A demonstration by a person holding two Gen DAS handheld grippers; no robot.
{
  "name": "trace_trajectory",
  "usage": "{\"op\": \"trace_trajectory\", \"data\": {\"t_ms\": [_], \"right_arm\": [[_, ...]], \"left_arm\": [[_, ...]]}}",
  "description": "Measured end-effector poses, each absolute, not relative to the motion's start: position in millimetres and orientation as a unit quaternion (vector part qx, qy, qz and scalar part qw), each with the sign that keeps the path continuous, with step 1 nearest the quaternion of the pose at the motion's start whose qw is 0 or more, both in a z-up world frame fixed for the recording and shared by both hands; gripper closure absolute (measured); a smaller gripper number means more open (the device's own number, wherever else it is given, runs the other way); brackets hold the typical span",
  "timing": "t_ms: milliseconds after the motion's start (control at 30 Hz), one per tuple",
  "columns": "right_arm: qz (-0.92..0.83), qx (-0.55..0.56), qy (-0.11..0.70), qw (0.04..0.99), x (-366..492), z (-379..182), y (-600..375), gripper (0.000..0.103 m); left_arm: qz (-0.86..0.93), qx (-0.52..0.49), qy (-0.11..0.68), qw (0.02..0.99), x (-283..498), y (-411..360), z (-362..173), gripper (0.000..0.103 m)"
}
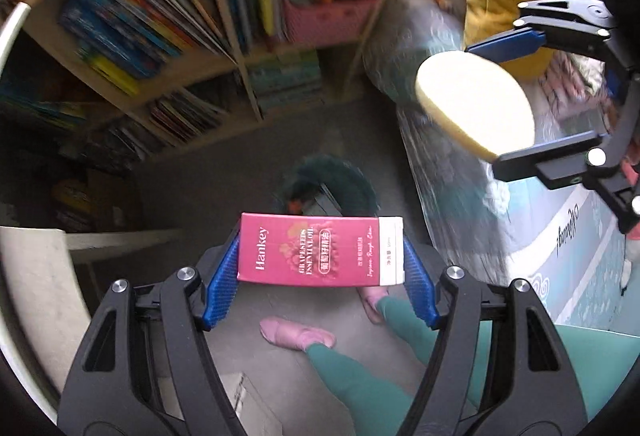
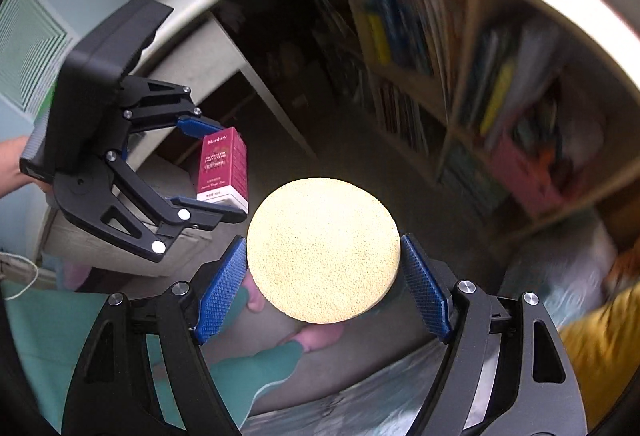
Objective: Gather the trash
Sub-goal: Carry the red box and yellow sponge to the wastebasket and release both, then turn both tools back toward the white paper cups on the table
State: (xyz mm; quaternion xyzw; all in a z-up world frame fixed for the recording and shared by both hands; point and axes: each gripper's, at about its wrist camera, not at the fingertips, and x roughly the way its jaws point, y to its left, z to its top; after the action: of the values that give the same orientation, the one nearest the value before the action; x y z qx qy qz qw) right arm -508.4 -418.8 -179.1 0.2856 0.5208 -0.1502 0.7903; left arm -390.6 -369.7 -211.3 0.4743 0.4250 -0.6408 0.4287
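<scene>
Left gripper (image 1: 320, 278) clenched across a pink box (image 1: 320, 250), right gripper (image 2: 322, 286) pinching a round yellow sponge (image 2: 323, 250) by its rim, both carried above the floor (image 1: 224, 179); likely to slip free mid-swing, soft sponge first.

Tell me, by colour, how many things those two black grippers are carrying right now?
Red: 1, the red box clamped end to end in the left gripper.
Pale yellow: 1, the round sponge disc held by its edges in the right gripper.
Total: 2 things, one in each gripper.
</scene>
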Motion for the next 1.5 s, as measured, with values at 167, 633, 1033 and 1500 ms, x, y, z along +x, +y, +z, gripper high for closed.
{"op": "trace_trajectory", "data": {"t_ms": [167, 633, 1033, 1500], "right_arm": [[-0.155, 0.324, 0.524, 0.772, -528.2, -210.1, -412.8, 0.026], [-0.178, 0.383, 0.495, 0.759, -543.2, -225.2, -422.5, 0.017], [-0.169, 0.366, 0.490, 0.773, -525.4, -202.6, -419.4, 0.017], [-0.087, 0.276, 0.483, 0.826, -414.9, -132.4, -413.4, 0.017]], "left_arm": [[-0.628, 0.497, 0.442, 0.404, -411.1, -371.2, -250.1, 0.036], [-0.606, 0.509, 0.445, 0.419, -408.9, -374.0, -269.6, 0.010], [-0.615, 0.491, 0.436, 0.437, -383.5, -353.2, -238.1, 0.010], [-0.583, 0.412, 0.421, 0.560, -278.5, -308.5, -145.0, 0.010]]}}
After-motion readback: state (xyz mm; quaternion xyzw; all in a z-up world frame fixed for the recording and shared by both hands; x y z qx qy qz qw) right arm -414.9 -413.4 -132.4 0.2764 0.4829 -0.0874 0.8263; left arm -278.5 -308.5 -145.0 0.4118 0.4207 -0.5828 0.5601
